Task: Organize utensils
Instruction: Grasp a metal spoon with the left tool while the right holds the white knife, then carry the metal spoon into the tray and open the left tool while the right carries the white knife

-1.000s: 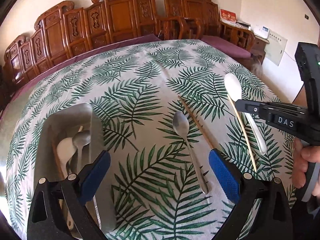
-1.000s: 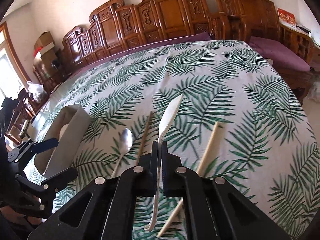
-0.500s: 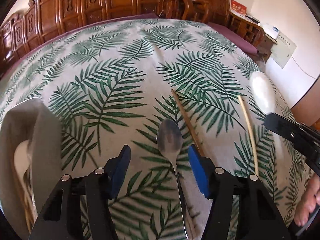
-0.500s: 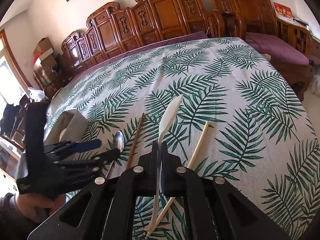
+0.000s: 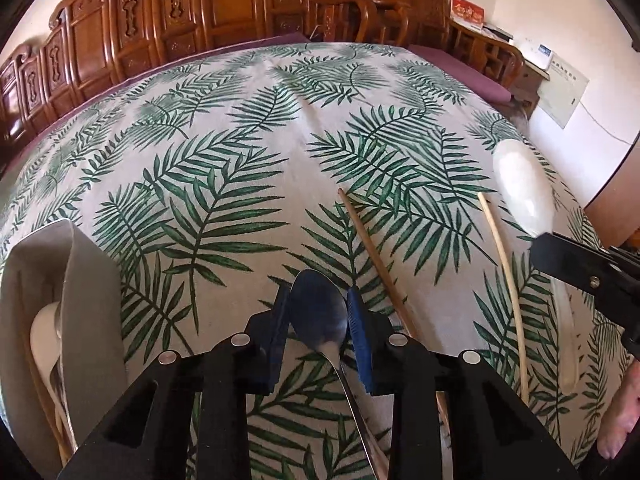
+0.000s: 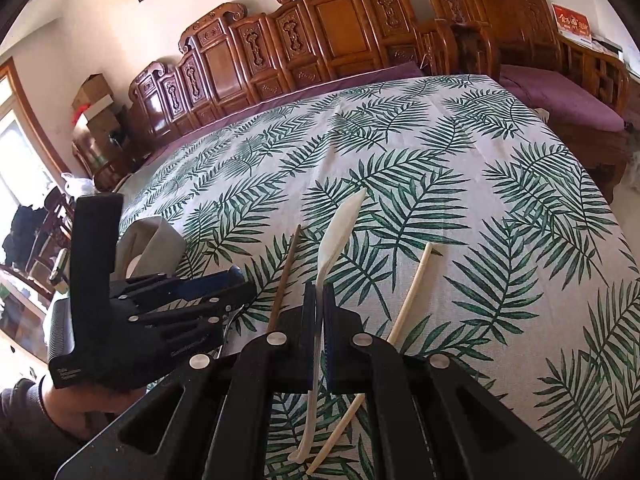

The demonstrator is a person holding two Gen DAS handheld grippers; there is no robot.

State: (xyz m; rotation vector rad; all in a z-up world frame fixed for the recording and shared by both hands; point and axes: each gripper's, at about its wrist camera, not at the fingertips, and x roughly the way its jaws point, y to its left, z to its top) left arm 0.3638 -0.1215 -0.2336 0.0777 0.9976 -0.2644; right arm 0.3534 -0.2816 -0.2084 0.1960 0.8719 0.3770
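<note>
No legible writing is seen. A metal spoon (image 5: 318, 316) is clamped by the left tongs (image 5: 318, 322), a white spoon (image 6: 334, 240) by the right tongs (image 6: 319, 320); two chopsticks (image 5: 372, 256) are laid on the desk (image 5: 240, 160).

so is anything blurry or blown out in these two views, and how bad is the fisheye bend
Left wrist view: the white spoon is soft and washed out at the right, while the metal spoon between the left hand-held gripper pads is sharp with a bright glint; the tablecloth bulges like a dome. Right wrist view: mostly crisp, the window is blown out, and the corners go black.
</note>
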